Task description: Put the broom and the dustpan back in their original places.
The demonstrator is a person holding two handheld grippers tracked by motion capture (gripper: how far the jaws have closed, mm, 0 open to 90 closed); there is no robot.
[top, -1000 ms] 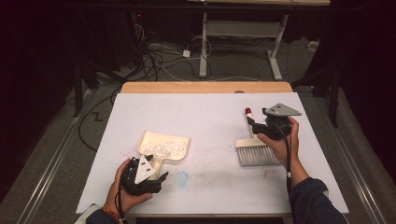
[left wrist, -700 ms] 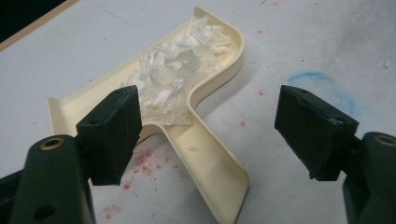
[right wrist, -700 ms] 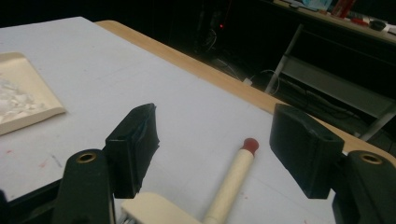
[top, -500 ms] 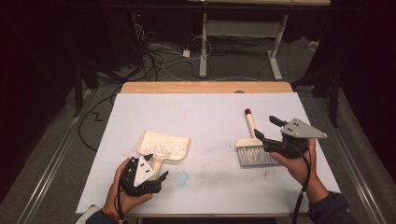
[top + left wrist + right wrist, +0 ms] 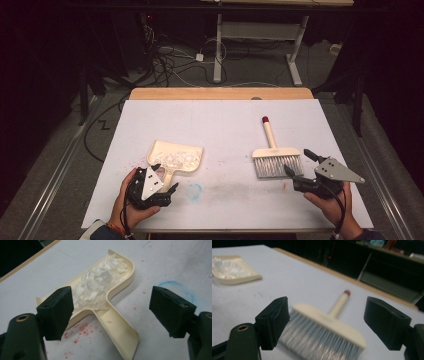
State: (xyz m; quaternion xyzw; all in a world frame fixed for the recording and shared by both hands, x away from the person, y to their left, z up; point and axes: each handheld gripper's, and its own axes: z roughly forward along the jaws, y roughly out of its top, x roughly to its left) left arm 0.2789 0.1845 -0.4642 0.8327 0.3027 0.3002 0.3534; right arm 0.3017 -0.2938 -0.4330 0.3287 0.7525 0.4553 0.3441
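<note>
Dark room, dim beyond the lit white tabletop [image 5: 220, 120], wooden edge strip [image 5: 220, 93] at its far side. Grey floor [image 5: 55, 165] with tangled cables [image 5: 170, 65]. White-legged desk frame [image 5: 260, 45] behind. Metal rails [image 5: 47, 175] run along both sides of the table.

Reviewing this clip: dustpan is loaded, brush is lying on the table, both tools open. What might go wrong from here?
1. The dustpan is heaped with loose white scraps; if the left tool lifts it by the handle and it tilts, they may spill.
2. The right tool sits close to the brush bristles; a careless move could knock the brush aside.
</note>
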